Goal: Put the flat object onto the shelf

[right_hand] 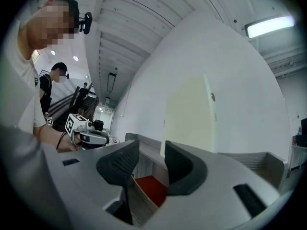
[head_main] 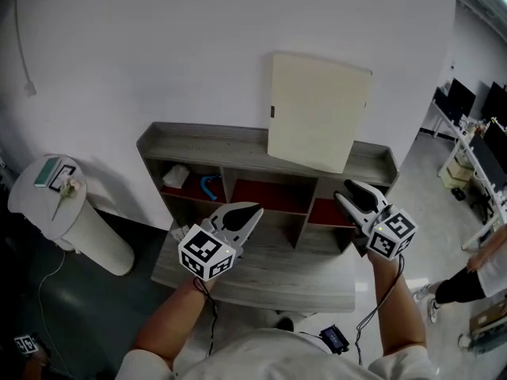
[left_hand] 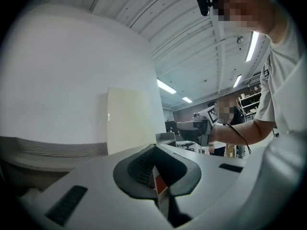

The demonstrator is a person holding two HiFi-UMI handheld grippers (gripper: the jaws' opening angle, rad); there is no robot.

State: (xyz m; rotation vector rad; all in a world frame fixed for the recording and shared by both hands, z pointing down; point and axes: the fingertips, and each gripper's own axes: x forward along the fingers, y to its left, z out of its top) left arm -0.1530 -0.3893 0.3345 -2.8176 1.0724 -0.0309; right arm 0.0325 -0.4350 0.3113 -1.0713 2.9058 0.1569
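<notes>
Left cream flat rectangular panel upright atop grey wooden shelf unit, against white wall. Held left gripper closed, right gripper partly apart, both empty. Probably best withdrawn level, without nudging panel.

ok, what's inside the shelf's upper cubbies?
The left cubby holds a white crumpled item and a blue curved piece on red lining. The middle cubby and right cubby show only red lining; the right gripper covers part of the right one.
</notes>
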